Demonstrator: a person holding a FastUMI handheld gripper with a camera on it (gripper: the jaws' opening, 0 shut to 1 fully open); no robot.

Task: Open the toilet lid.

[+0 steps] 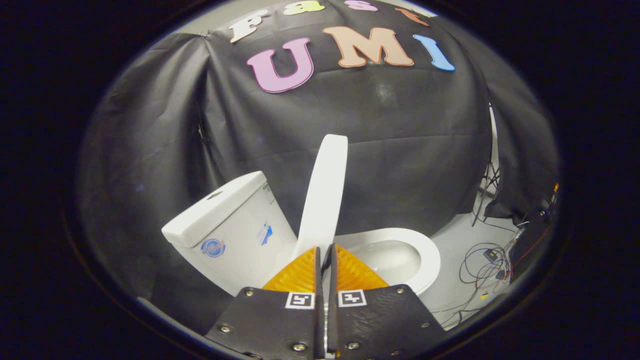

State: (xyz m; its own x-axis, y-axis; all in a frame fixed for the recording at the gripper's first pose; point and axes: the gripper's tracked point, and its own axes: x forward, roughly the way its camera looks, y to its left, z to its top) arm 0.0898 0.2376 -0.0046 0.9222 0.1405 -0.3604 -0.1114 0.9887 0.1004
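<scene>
Lid (pixel 324 192) of the toilet stands raised, nearly upright, its long axis running up and away from the hinge end near the tongs' tips toward its free rounded end high against the black cloth wall (pixel 400 150). It is seen almost edge-on, tilted slightly off vertical, with the tank (pixel 232 227) just beside it on one side and the open seat and bowl (pixel 400 255) on the other. Tongs (pixel 325 252) are pressed together, only a thin slit between the orange fingers (pixel 299 275), nothing pinched; the tips sit just at the lid's lower end, whether touching it or a little short I cannot tell. Lid lies straight ahead of the tongs, in line with the slit. Judgement: task looks essentially complete, the lid already swung well clear of the seat; what is left, if anything, is to nudge it back until it rests against the tank, a push across its broad face rather than along its axis. Cables (pixel 487 265) lie on the floor (pixel 455 245) beyond the bowl, well apart.
</scene>
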